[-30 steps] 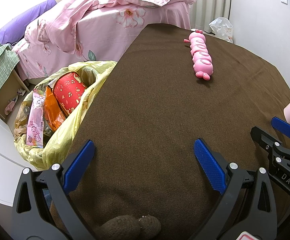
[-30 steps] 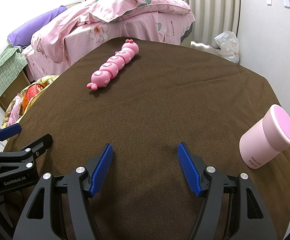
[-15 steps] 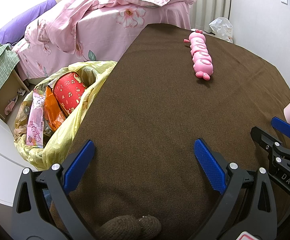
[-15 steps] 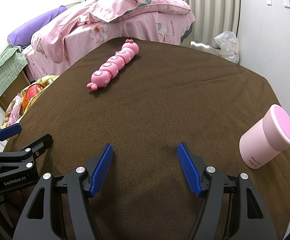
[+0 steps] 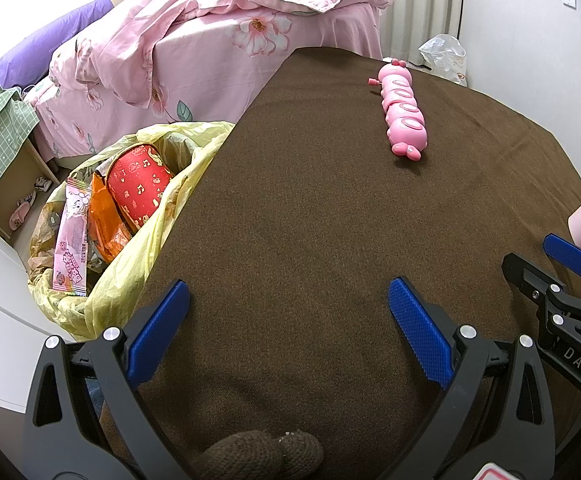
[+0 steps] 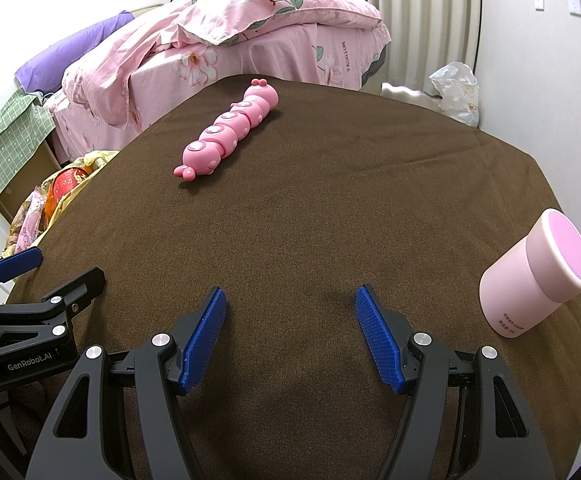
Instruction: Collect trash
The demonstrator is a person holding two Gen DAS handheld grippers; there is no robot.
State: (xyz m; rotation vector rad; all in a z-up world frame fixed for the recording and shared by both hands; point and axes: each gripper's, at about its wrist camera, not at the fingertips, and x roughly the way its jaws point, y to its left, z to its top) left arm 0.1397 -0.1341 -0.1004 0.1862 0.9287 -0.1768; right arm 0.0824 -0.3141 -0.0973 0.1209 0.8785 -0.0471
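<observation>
A yellow trash bag (image 5: 130,272) hangs open at the left edge of the brown-covered table (image 5: 310,220). Inside it lie a red patterned tub (image 5: 138,188), an orange wrapper (image 5: 106,220) and a pink snack wrapper (image 5: 72,240). The bag also shows at the left of the right wrist view as the trash bag (image 6: 50,200). My left gripper (image 5: 286,324) is open over the table's near edge, just right of the bag, with nothing between its fingers. My right gripper (image 6: 290,336) is open and empty over the cloth, to the right of the left one.
A pink caterpillar toy (image 5: 404,120) (image 6: 230,132) lies on the far side of the table. A pink cylindrical cup (image 6: 534,272) stands at the right edge. Beyond the table are a bed with pink bedding (image 5: 218,40), a small shelf (image 5: 2,160) and a white plastic bag (image 6: 456,88).
</observation>
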